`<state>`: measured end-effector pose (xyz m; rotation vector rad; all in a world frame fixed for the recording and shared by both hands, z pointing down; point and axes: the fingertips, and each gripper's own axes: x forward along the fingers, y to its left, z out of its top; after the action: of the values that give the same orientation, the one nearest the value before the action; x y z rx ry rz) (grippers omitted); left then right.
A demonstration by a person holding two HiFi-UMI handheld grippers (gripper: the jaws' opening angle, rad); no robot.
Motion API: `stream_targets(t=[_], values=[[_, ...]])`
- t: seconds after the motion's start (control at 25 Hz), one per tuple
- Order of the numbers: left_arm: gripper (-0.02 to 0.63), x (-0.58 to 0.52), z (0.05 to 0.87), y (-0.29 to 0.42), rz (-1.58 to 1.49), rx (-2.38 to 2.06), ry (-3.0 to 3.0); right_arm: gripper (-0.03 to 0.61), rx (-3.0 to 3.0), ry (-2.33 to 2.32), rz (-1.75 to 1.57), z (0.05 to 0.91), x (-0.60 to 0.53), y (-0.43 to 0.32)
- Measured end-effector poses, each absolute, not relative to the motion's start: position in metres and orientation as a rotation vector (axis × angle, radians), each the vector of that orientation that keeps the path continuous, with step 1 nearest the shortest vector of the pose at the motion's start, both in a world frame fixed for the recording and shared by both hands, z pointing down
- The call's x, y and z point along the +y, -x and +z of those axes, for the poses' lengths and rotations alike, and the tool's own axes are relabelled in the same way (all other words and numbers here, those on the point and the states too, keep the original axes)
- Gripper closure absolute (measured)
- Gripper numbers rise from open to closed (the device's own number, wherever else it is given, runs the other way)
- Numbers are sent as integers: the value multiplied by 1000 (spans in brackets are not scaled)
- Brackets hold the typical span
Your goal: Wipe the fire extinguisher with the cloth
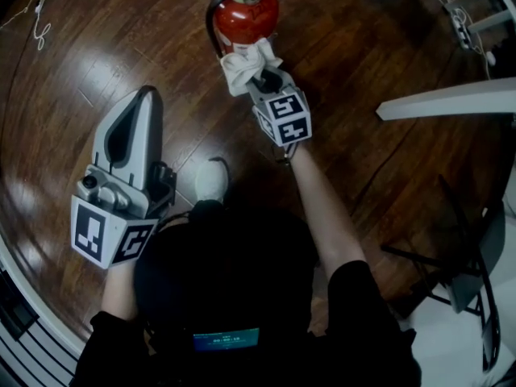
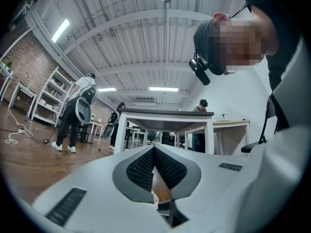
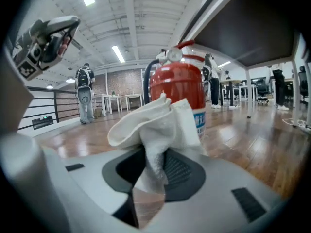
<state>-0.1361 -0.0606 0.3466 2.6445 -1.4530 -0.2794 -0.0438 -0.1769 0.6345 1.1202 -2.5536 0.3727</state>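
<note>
The dark glossy wooden floor [image 1: 121,47] carries everything here. A white bench [image 1: 451,99] stands off to the right and a black chair [image 1: 459,272] lies nearer the person, both well apart from the work. The red fire extinguisher [image 1: 246,14] stands upright on the floor ahead of the person, with its black hose [image 1: 212,22] curving down one side.

The right gripper [image 1: 262,77] reaches out to it, its jaws pinching the white crumpled cloth [image 1: 246,64]. The cloth's loose folds lie against the near side of the cylinder, or just short of it. The left gripper [image 1: 143,99] is held back near the body with its jaws pressed together on nothing. A white shoe [image 1: 211,180] shows between the two grippers, and a white cable [image 1: 39,14] lies far off to the left.

Wiping looks to be in hand or just beginning. The next move calls for pressing the cloth onto the red shell and sweeping it around and down. The hose and the valve head could snag the folds. Nothing steadies the cylinder, so a hard push might tip it.
</note>
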Motion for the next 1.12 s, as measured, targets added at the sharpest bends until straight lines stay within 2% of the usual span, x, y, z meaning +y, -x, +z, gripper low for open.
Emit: stream_targets(t=[0.2,0.44,0.88,1.12], values=[[612,-90,347,131,-304,-1429,-2634,458,-2674,-1184,304,552,-175,35],[612,-126,309,111,-102,-1389,-2665,457,-2749,-1316,306,414,-152,1],[612,-91,74,81,-18,-1383,-2619,459,-2689,-1519,312,118,-86,-61],[612,-30,-53,66,-64,-1402,-2563,459,-2698,-1493,293,-20,-14,-62]])
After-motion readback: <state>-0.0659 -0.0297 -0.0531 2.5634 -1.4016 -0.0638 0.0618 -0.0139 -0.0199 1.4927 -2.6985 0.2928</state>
